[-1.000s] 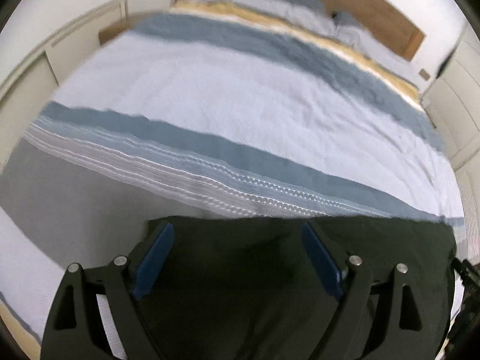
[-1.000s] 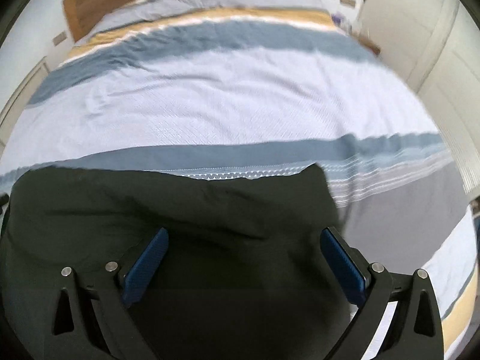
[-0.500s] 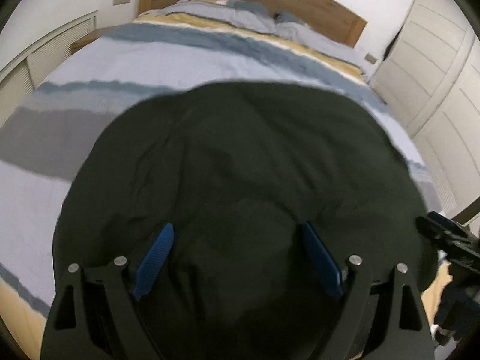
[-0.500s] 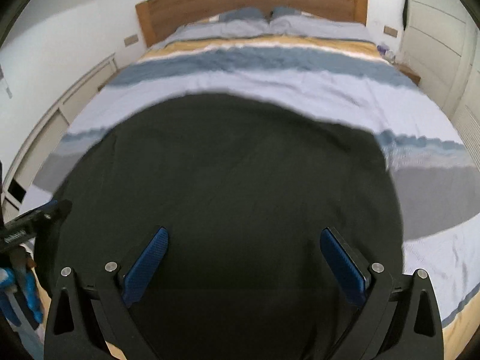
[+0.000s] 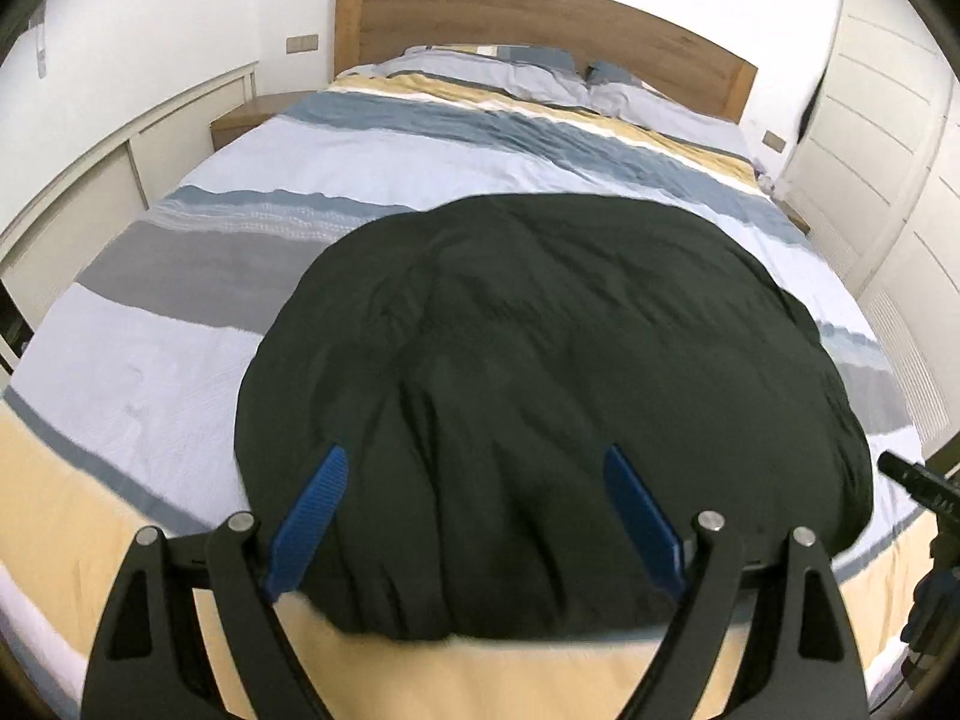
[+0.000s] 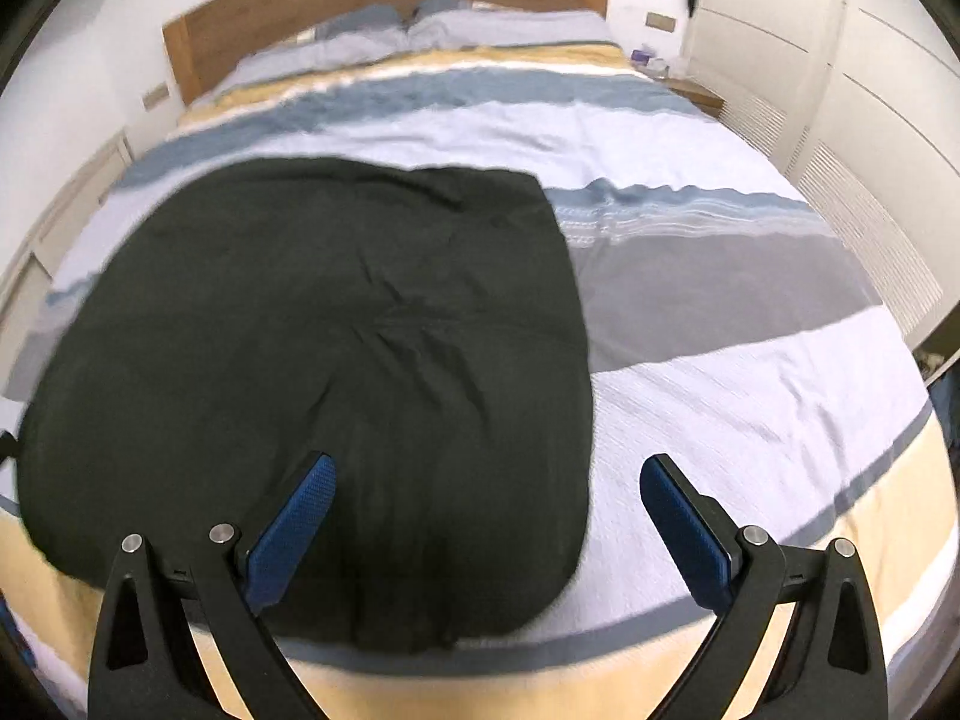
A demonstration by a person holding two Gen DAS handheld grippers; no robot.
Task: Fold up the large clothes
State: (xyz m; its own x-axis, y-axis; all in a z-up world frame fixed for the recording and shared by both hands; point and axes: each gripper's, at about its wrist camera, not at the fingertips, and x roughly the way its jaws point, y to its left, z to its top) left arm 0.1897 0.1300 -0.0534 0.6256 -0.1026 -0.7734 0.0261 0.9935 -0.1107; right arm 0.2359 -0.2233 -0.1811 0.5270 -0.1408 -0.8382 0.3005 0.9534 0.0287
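Observation:
A large dark green-black garment lies spread flat on the striped bed, folded into a rough rectangle near the foot end. It also shows in the right wrist view. My left gripper is open and empty, hovering above the garment's near edge. My right gripper is open and empty, above the garment's near right corner. The tip of the right gripper shows at the right edge of the left wrist view.
The bed has a blue, grey, white and yellow striped cover, pillows and a wooden headboard. White wardrobes stand on the right, low white cabinets on the left, and nightstands beside the headboard.
Both grippers have pulled back and risen from the garment. The garment, close under the open jaws a second ago, now lies in full view on the bed.

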